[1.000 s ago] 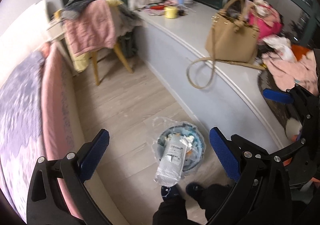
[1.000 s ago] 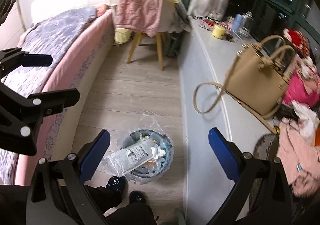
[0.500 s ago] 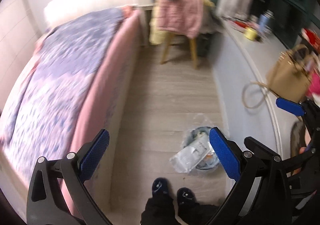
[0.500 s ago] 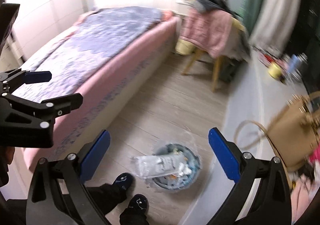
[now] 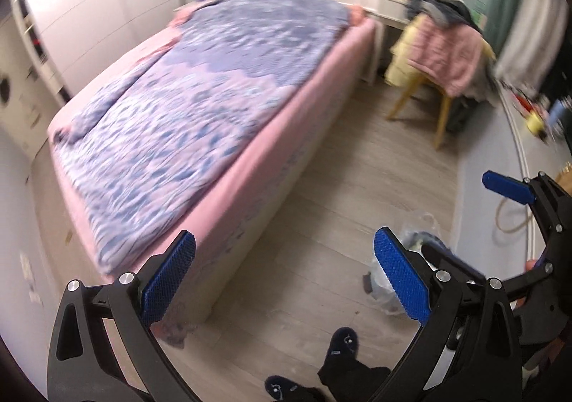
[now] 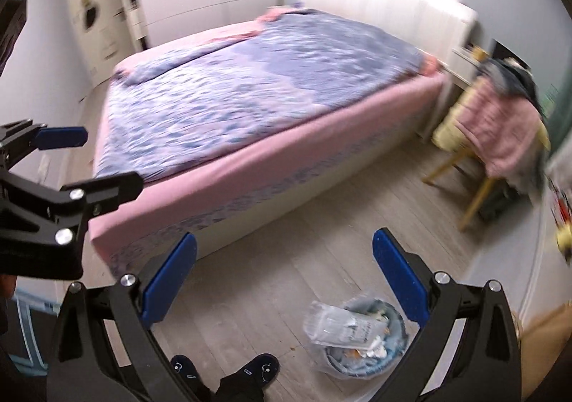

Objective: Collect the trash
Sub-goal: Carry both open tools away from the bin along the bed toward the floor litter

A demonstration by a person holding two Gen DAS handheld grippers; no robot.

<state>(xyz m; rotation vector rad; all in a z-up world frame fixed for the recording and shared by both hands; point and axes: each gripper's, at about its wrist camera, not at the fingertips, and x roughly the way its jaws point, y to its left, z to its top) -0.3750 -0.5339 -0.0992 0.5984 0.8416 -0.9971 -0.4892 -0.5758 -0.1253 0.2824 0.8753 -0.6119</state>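
Bin [image 6: 368, 337], lined w/ clear bag, sits on wood floor [image 6: 279, 259] between bed [image 6: 250, 108] and grey ledge, by person's slippers. Flat plastic pouch [image 6: 343, 327] lies across bin rim. Left gripper [image 5: 284, 280]: fingers spread apart, empty. Right gripper [image 6: 284, 280]: fingers spread apart, empty, above floor near bin.

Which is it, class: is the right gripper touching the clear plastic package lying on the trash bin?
Apart. The right wrist view shows the right gripper open and empty, with bare floor between it and the plastic package on the trash bin.
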